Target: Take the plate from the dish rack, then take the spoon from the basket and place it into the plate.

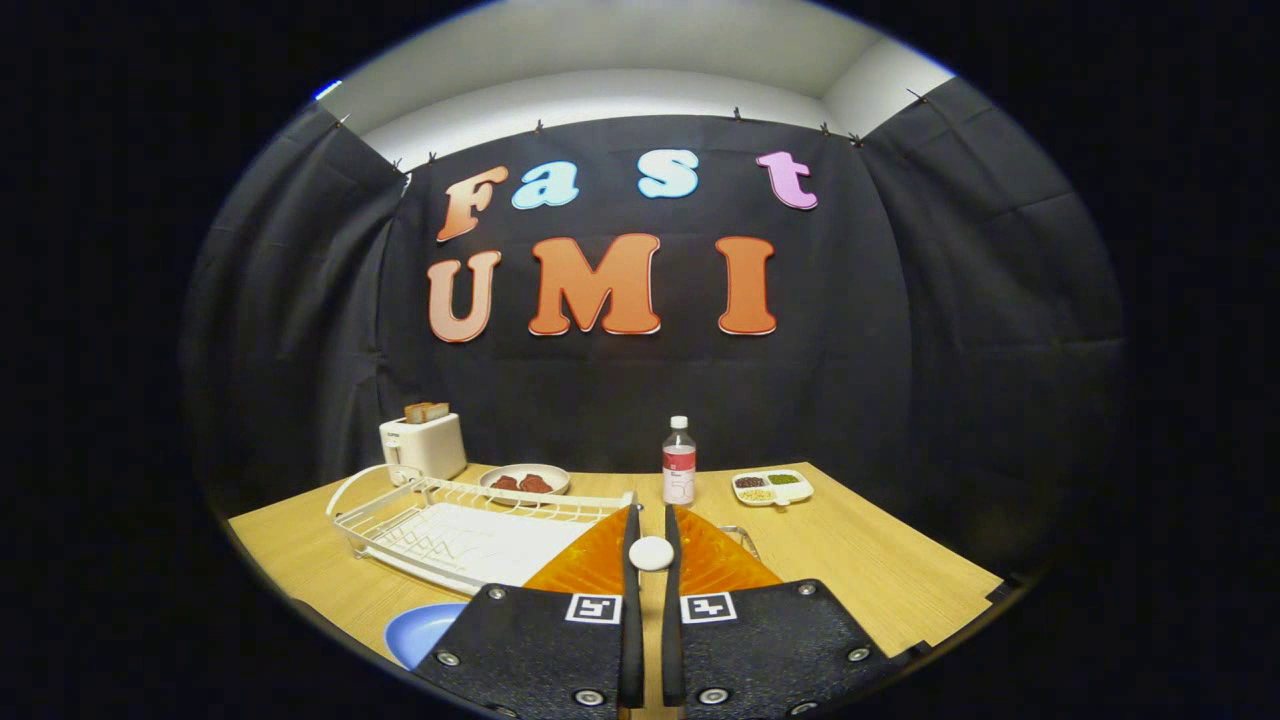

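1. The spoon (651, 553) is seen as a small pale rounded end clamped between the two fingers of the gripper (651, 545), which are drawn nearly together on it from either side.
2. The plate (425, 630), a blue one, is found lying on the wooden table (880, 560) just to the left of the gripper body and in front of the dish rack (440, 525); the first step is therefore judged done.
3. The spoon is held directly above an orange ribbed basket (720, 560), which lies just ahead of and beneath the fingers; it is judged to have been lifted out or to be at the point of lifting, though which cannot be told.
4. What is left, by this judgement: the spoon is to be carried left and down and released into the plate.
5. The dish rack, of white wire over a white tray, is seen with nothing standing in it.
6. Beyond it, a shallow dish (525, 480) with reddish-brown pieces is set beside a toaster (423, 445) with bread slices in its slots.
7. A bottle (679, 463) stands beyond the basket, and a divided tray (771, 487) holds dark, yellow and green contents in separate compartments.
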Demonstrator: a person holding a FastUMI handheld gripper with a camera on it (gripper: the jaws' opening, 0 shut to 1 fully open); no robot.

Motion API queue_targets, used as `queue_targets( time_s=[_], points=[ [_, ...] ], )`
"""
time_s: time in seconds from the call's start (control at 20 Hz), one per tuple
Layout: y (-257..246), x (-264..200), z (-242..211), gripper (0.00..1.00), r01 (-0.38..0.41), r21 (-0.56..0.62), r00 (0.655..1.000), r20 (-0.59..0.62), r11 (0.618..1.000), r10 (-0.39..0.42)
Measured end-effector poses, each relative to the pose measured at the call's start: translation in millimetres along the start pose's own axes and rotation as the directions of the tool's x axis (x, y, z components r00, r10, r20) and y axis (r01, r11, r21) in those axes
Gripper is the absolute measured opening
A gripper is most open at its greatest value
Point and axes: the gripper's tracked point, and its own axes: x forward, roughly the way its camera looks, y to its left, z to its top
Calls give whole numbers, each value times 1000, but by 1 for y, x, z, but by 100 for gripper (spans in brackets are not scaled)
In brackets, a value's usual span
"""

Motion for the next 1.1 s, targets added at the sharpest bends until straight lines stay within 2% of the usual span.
queue_targets(
  time_s=[0.4,0.85,1.1],
  points=[
    [73,-40,-37,7,-124,35,991,-49,992,126],
    [133,-33,-96,7,-226,70,961,-146,972,234],
    [136,-23,-105,7,-238,76,953,-175,968,248]
  ],
)
